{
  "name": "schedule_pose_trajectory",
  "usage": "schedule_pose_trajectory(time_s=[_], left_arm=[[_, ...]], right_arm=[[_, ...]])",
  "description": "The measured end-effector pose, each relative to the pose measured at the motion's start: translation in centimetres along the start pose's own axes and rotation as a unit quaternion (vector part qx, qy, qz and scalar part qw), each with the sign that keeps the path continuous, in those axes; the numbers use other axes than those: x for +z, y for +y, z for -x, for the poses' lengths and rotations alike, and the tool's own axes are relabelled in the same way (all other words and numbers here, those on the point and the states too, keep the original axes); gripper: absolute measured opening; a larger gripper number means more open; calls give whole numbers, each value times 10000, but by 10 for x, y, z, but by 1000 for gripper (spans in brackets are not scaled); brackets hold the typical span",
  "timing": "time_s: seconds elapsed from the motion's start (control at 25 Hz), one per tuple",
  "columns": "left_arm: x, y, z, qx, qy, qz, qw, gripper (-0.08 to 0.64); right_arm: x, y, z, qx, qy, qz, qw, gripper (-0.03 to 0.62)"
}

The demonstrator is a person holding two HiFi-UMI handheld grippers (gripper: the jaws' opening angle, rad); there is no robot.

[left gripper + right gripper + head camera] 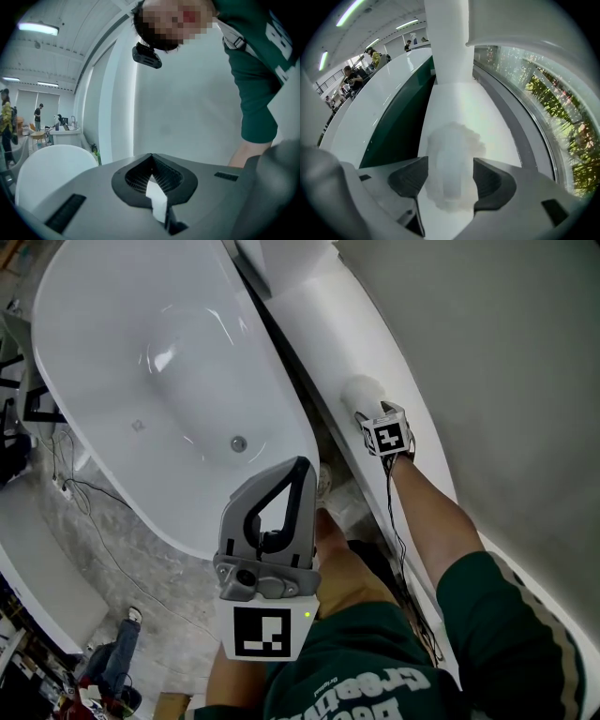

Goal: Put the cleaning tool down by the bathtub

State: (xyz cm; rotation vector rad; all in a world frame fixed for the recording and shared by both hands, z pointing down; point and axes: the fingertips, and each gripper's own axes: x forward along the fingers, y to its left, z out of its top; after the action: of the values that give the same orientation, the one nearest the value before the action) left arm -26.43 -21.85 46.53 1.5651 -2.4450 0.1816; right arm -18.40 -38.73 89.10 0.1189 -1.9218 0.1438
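Observation:
The cleaning tool [360, 390], a white fluffy pad, lies on the white ledge [314, 320] that runs beside the white bathtub [112, 343]. My right gripper [364, 414] points steeply down over it. In the right gripper view the tool [452, 159] rests on the ledge [492, 117] between the wide-apart jaws of the right gripper [450, 180], which is open; its fluff reaches the dark pads [410, 177]. My left gripper [300, 467] is held near my body over the tub's near end, shut and empty; in its own view the left gripper [151, 155] has its tips together.
A drain [238, 442] sits in the tub's floor. Cables [98, 507] trail over the marbled floor left of the tub. A grey wall [506, 352] rises right of the ledge. A white column [445, 42] stands on the ledge beyond the tool. People stand far off.

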Motion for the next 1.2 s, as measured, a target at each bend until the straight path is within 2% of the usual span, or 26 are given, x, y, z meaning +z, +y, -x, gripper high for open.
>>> schedule_pose_trajectory(time_s=[0.32, 0.68, 0.92, 1.2], left_arm=[[18, -1, 28, 108, -41, -52, 9999, 5], [52, -3, 69, 170, -349, -170, 9991, 5], [63, 2, 88, 148, -516, -348, 9980, 5], [87, 3, 110, 62, -785, -467, 9958, 5]], right_arm=[[11, 8, 30, 45, -303, -33, 9995, 287], [43, 21, 91, -134, -927, -99, 9956, 287], [78, 37, 129, -126, -1590, -60, 9872, 287], [108, 58, 202, -131, -2401, -78, 9706, 287]])
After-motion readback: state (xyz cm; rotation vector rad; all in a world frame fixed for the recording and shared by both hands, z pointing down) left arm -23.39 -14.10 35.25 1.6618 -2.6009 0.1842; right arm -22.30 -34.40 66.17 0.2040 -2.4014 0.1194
